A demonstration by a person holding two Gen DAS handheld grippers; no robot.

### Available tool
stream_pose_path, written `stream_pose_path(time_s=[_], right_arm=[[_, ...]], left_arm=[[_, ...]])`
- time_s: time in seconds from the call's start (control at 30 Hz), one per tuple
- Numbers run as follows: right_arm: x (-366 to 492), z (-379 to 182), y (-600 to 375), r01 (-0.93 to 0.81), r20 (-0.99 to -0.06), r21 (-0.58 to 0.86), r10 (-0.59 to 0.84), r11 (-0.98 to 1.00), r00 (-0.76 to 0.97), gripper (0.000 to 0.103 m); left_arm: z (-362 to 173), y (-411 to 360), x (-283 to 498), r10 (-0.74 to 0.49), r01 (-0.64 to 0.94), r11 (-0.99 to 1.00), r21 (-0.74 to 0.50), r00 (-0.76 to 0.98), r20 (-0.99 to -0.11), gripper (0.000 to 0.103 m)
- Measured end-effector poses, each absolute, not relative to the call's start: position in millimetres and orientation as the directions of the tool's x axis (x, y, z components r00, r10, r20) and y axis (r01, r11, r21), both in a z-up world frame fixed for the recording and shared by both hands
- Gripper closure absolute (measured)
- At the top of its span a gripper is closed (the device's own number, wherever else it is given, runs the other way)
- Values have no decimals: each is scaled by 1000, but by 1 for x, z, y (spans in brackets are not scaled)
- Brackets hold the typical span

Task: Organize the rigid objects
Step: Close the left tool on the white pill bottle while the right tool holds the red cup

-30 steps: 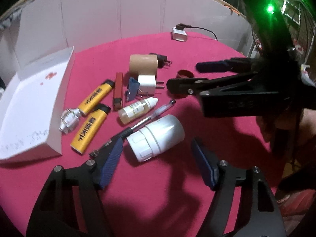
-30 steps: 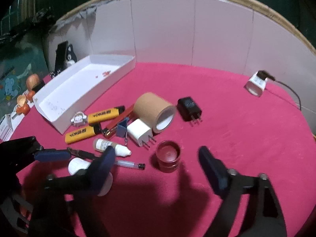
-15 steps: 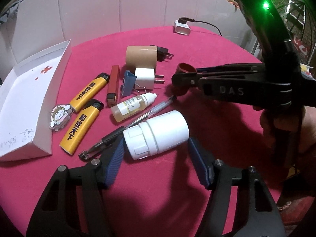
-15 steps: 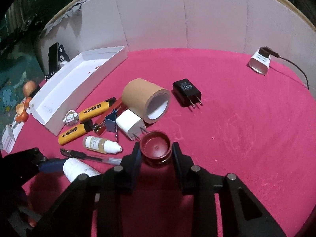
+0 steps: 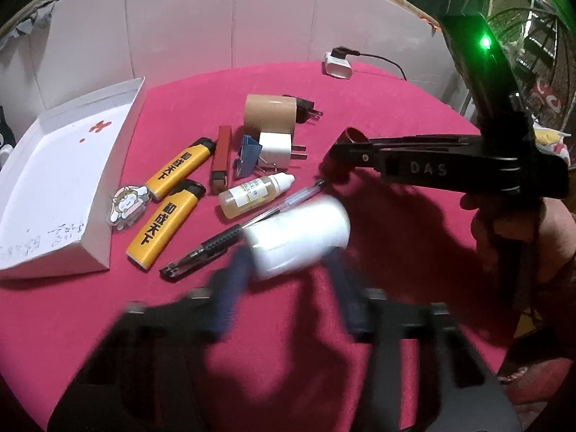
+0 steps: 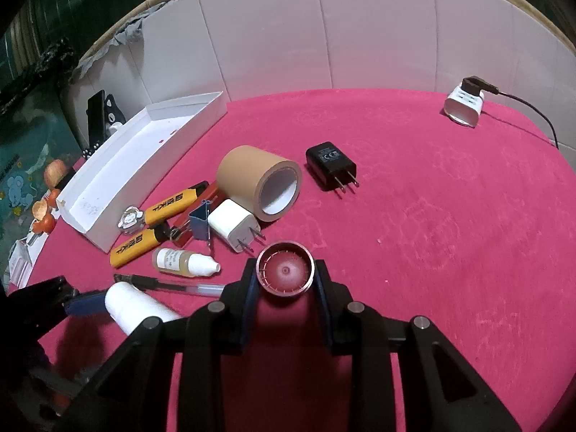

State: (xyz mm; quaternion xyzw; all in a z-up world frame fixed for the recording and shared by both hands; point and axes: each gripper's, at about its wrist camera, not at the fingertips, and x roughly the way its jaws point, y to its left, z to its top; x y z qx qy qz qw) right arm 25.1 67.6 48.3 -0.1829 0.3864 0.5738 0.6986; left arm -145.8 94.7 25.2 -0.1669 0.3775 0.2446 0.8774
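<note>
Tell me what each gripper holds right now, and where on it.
The right gripper clamps the dark red cap across its round side wall. The left gripper, jaws just closing, straddles the white bottle mid-body; blur hides whether it grips.

A home, by the look of it: a round tabletop (image 6: 450,216) under a pink-red cloth, fenced at the back by white foam boards (image 6: 324,36). Household odds and ends lie ahead of the fingers: lighters (image 5: 163,226), a tape roll (image 6: 259,181), phone chargers (image 6: 331,169), a dropper bottle (image 5: 252,194). A children's cartoon floor mat (image 6: 21,180) shows beyond the tabletop's left edge.
</note>
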Motion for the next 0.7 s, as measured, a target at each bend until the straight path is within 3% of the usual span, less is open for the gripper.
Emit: stream_pose_path(time_s=[0.17,0.27,0.3,0.37,0.43,0.53,0.7], right_arm=[[26,48,66,-938,-747,204,664,281,37,74],[27,48,66,-935,-745,213,666,282,31,74],[28,48,66,-934,-745,218,666,282,28,74],[29,48,65,-934,-745,223,667,281,23,74],[30,47,65,-933,-744,227,667,278,18,74],[32,47,64,-930,-744,241,668,277,6,74],[32,48,64,-926,-743,253,669,280,-1,74]], left_arm=[[16,103,-147,311,-601,793,-103,545,-779,78],[22,101,-150,333,-607,788,-106,564,-756,77],[25,101,-151,338,-603,790,-109,577,-744,75],[30,102,-151,337,-581,807,-108,602,-724,51],[35,103,-149,329,-533,842,-85,632,-702,42],[43,103,-139,333,-439,898,17,655,-679,42],[39,99,-108,219,-236,969,76,672,-707,42]])
